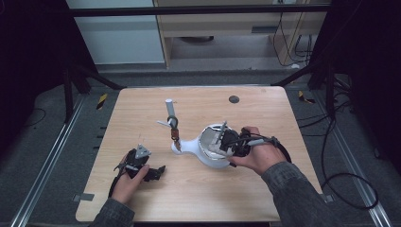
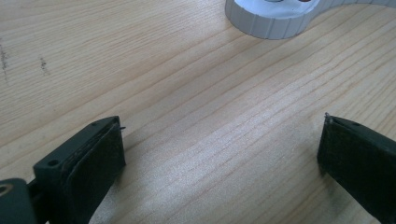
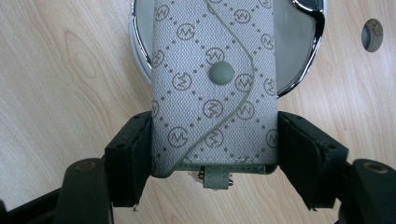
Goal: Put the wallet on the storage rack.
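A grey monogrammed key case (image 3: 212, 84) with a snap button is held by its sides in my right gripper (image 3: 215, 154), which is shut on it. The case hangs over a chrome-rimmed dish (image 3: 306, 60) set in a white stand (image 1: 189, 146). In the high view, my right gripper (image 1: 222, 140) sits over that dish (image 1: 206, 152). A thin post (image 1: 173, 127) with a grey cylinder on top rises from the stand's small round foot (image 2: 273, 18). My left gripper (image 1: 158, 171) rests low on the table at the front left. Its jaws (image 2: 224, 140) are open with bare wood between them.
The wooden table (image 1: 142, 118) has a dark round hole (image 1: 233, 99) near its far edge, seen too in the right gripper view (image 3: 372, 34). Metal rails and cables lie on the floor on both sides. A cable trails from the right hand.
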The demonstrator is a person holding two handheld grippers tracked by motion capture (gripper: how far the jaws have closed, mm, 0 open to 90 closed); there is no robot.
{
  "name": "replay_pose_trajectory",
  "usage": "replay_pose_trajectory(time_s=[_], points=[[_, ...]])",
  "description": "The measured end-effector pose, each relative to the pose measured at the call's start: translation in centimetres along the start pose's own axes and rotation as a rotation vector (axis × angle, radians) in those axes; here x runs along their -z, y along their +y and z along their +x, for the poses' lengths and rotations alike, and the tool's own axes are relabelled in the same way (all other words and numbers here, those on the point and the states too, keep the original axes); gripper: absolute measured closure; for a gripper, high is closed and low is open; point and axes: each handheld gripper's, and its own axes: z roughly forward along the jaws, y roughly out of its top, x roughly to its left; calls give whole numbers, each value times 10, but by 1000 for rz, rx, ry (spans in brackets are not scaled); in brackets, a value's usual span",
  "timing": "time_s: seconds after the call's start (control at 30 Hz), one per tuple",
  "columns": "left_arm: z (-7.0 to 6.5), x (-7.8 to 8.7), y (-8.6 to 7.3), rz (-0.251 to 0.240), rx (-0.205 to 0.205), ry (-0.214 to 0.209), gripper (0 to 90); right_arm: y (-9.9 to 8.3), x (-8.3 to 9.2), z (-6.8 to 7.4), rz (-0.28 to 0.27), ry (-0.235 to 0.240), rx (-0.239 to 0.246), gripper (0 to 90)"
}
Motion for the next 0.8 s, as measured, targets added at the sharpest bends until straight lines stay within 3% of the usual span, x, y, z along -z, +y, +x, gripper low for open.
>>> replay_pose_trajectory(time_s=[0.8], points=[[0,0,0,0,-1,-1,1,16,-14,-6,33,19,3,306]])
